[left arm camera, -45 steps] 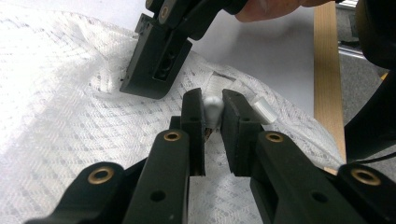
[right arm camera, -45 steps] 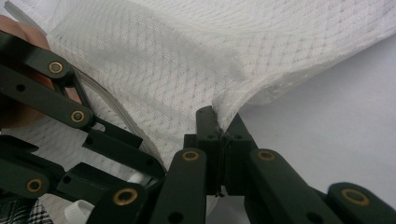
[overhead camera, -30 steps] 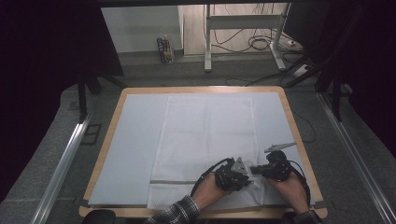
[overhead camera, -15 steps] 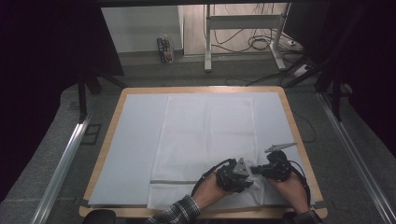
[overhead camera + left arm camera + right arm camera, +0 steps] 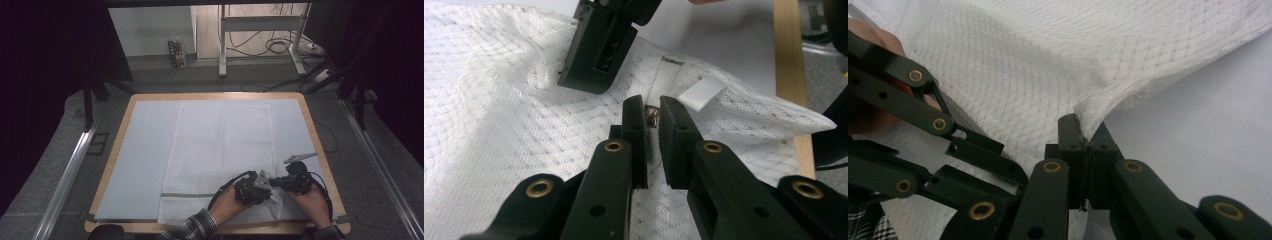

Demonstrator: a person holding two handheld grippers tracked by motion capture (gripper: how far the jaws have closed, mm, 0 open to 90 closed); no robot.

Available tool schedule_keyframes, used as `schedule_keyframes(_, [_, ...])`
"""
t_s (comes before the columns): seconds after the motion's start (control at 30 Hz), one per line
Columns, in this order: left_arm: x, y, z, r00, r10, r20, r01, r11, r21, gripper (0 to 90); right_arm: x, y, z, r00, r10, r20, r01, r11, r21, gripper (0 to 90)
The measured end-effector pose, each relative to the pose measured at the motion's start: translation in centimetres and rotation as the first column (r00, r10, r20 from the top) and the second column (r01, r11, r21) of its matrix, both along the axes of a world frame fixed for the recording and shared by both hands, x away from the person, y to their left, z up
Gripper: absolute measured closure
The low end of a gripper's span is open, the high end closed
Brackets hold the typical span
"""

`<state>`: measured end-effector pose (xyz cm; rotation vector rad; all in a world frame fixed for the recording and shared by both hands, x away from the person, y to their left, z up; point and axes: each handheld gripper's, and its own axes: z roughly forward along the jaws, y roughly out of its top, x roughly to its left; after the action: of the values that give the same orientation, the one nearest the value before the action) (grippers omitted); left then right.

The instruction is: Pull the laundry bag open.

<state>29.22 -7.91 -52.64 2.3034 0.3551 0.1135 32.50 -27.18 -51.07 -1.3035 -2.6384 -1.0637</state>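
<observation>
Tongs check: hold right gripper (image 5: 1086, 131) clamped on hem of mesh bag (image 5: 220, 145) spread on table (image 5: 210, 95), finish left gripper (image 5: 652, 106), jaws just closing round zipper pull (image 5: 653, 116), bite unclear, then drag straight along zip.

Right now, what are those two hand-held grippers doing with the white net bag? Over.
Right hand-held gripper shut on mesh bag edge. Left hand-held gripper closing around zipper pull, small gap left. Nothing in the way.
</observation>
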Motion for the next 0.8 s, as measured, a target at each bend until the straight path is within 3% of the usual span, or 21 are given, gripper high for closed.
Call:
schedule_keyframes(0.03, [0.0, 0.0, 0.0, 0.9998, 0.008, -0.019, -0.008, 0.9998, -0.020, 82.9, 0.0, 0.0, 0.0, 1.0000, 0.000, 0.002, 0.000, 1.0000, -0.001, 86.6])
schedule_keyframes(0.17, [0.0, 0.3, -0.1, 0.9991, -0.007, -0.041, 0.007, 0.9999, -0.014, 82.6, 0.0, -0.1, 0.0, 1.0000, 0.001, 0.003, -0.001, 1.0000, 0.003, 86.6])
schedule_keyframes(0.43, [-0.3, 0.7, 0.1, 0.9999, 0.006, -0.016, -0.006, 0.9999, -0.015, 83.6, 0.0, 0.0, 0.1, 1.0000, 0.000, 0.008, 0.000, 1.0000, 0.004, 86.5])
schedule_keyframes(0.6, [0.0, 1.0, 0.0, 0.9992, 0.021, -0.033, -0.022, 0.9991, -0.037, 83.8, -0.1, -0.2, -0.1, 0.9999, 0.011, -0.013, -0.010, 0.9998, 0.018, 80.5])
schedule_keyframes(0.8, [0.1, 1.1, 0.0, 0.9989, 0.020, -0.042, -0.021, 0.9988, -0.043, 83.9, -0.3, -0.3, 0.1, 0.9999, 0.009, -0.013, -0.008, 0.9997, 0.025, 87.1])
